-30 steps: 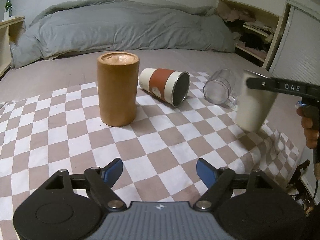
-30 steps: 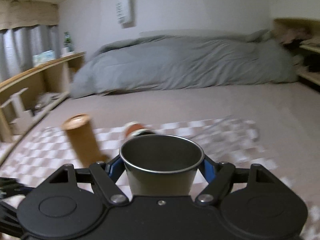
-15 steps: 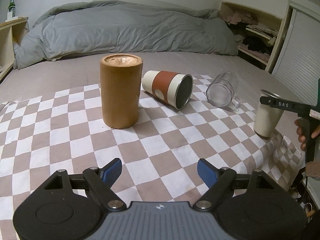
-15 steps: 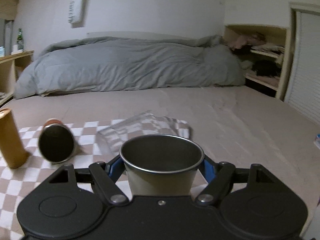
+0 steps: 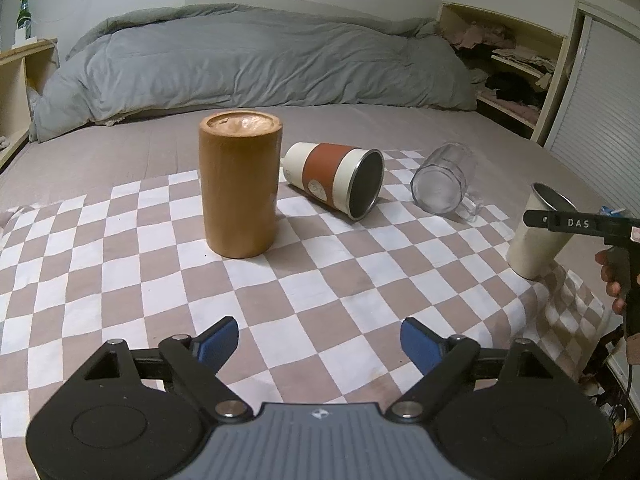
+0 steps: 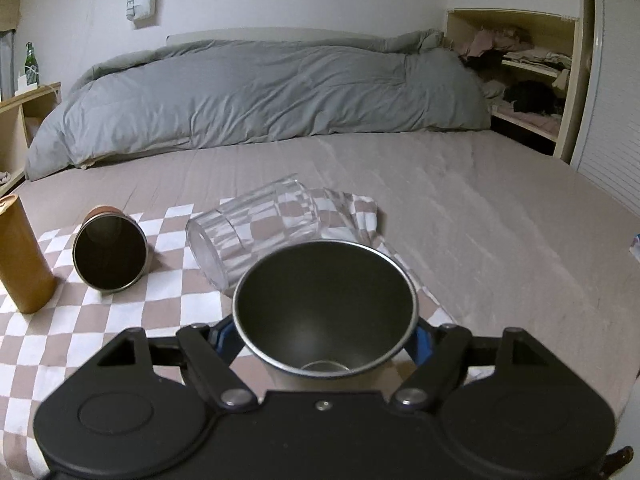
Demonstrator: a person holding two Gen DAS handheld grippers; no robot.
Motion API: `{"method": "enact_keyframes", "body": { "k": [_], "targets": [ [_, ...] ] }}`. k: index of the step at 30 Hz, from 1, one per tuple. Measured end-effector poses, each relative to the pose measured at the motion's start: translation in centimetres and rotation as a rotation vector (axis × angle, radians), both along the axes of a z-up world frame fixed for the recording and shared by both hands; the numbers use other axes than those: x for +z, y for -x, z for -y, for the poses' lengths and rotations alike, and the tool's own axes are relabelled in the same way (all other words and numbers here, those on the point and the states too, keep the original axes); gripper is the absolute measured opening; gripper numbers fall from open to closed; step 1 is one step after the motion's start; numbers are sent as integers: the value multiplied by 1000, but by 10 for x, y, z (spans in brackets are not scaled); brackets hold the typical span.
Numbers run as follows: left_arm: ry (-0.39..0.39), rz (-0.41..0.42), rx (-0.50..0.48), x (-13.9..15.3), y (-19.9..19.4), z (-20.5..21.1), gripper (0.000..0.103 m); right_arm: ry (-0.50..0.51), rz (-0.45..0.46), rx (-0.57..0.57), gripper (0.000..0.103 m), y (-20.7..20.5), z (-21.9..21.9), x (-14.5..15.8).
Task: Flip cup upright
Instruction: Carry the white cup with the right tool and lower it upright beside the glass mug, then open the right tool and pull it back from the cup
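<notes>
My right gripper (image 6: 320,340) is shut on a cream cup with a steel rim (image 6: 325,312). The cup is upright, mouth up, its base at the right edge of the checkered cloth (image 5: 320,280); it also shows in the left wrist view (image 5: 538,236). A red-and-cream cup (image 5: 334,182) lies on its side at mid cloth, mouth toward me. A clear glass mug (image 5: 442,184) lies on its side to its right. My left gripper (image 5: 320,344) is open and empty above the near cloth.
A tall orange cylinder (image 5: 239,182) stands upright left of the lying cups. A grey duvet (image 5: 256,64) lies across the back of the bed. Shelves (image 5: 516,60) stand at the right. The bed's right edge is close to the held cup.
The right gripper carried the cream cup down from the air and turned toward the bed; the cup's base now rests at the cloth's right edge. The left gripper hardly moved.
</notes>
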State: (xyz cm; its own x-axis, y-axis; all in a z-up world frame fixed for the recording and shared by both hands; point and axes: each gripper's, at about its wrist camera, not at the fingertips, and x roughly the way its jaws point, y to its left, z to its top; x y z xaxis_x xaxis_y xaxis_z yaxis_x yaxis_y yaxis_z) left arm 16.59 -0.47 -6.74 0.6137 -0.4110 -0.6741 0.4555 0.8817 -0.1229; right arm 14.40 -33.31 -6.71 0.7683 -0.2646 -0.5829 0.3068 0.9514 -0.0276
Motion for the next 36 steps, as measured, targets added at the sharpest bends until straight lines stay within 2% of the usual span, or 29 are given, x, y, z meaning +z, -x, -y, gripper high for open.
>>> {"method": "enact_keyframes", "body": {
  "k": [2, 5, 17, 23, 29, 36],
  "targets": [
    [1, 2, 4, 1, 2, 0, 90, 0, 9, -1, 98, 3, 0, 3],
    [6, 5, 18, 5, 4, 1, 93, 3, 17, -9, 101, 10, -2, 11],
    [35, 54, 94, 38, 23, 3, 99, -30, 79, 20, 103, 44, -19, 59],
    [22, 95, 155, 58, 41, 6, 103, 9, 140, 101, 103, 69, -42, 85],
    [-37, 151, 180, 73, 61, 7, 103, 7, 139, 167, 103, 88, -59, 95],
    [-59, 170, 201, 83, 86, 4, 103, 34, 137, 185, 103, 113, -71, 96]
  ]
}}
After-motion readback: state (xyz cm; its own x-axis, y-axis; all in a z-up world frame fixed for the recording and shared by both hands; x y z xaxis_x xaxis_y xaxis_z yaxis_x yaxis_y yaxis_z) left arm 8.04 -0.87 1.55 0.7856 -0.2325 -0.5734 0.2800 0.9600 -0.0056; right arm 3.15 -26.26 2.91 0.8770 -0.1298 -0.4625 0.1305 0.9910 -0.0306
